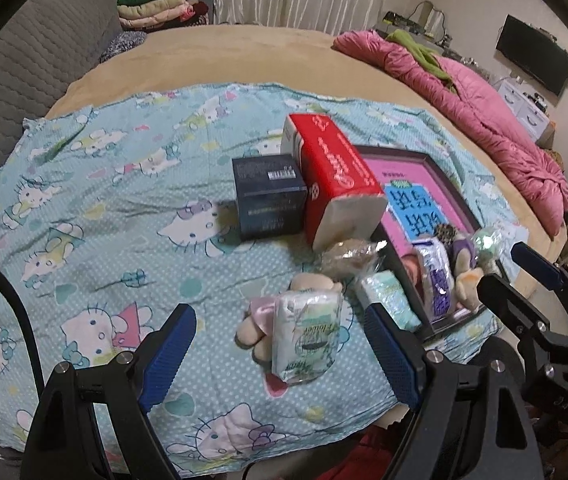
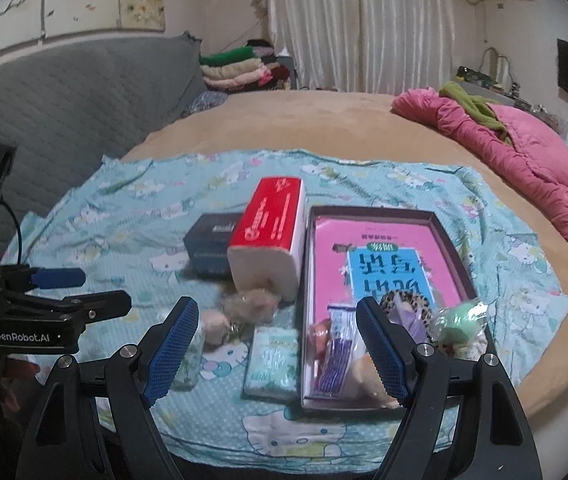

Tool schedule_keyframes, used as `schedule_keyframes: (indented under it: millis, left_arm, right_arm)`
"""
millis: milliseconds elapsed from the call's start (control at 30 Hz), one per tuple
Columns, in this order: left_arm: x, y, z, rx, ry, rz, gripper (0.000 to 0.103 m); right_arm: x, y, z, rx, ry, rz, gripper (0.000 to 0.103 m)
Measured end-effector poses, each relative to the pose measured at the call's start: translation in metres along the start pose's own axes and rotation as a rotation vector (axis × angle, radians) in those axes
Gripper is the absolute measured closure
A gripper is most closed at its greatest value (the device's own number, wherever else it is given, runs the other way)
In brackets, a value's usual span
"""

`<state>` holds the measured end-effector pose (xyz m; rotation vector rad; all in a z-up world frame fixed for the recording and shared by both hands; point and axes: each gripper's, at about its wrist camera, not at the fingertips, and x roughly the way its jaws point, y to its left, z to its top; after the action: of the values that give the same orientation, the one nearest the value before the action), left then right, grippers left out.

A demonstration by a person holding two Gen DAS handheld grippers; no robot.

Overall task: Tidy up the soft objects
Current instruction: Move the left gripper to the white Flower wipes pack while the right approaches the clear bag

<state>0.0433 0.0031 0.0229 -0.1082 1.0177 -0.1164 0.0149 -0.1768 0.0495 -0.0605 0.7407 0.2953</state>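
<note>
My left gripper (image 1: 280,360) is open above a green-printed tissue pack (image 1: 308,336) that leans on a beige plush toy (image 1: 258,322). A second pale tissue pack (image 2: 272,360) lies flat beside the shallow pink-lined box (image 2: 388,248); my open right gripper (image 2: 278,350) hovers over it and the box's near corner. Inside the box are a purple tissue pack (image 2: 338,354), a leopard scrunchie (image 2: 404,300) and a green wrapped ball (image 2: 462,320). A furry pompom (image 2: 250,300) lies on the sheet. Nothing is held by either gripper.
A red tissue brick (image 2: 272,232) and a dark blue box (image 2: 208,248) stand behind the small items on the cat-print sheet (image 1: 104,208). A pink quilt (image 1: 484,100) lies at the right, folded clothes (image 1: 156,4) at the back, a grey headboard (image 1: 24,60) on the left.
</note>
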Motion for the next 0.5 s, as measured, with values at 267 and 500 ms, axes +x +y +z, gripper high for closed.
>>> schedule_keyframes:
  millis: [267, 500]
  left_arm:
    - [0.028, -0.007, -0.013, 0.024, 0.065, 0.017, 0.018]
    - [0.047, -0.010, -0.019, 0.032, 0.098, 0.027, 0.018]
  right_arm:
    - [0.014, 0.000, -0.013, -0.034, 0.038, -0.017, 0.021]
    - [0.028, -0.001, -0.020, -0.047, 0.080, -0.027, 0.021]
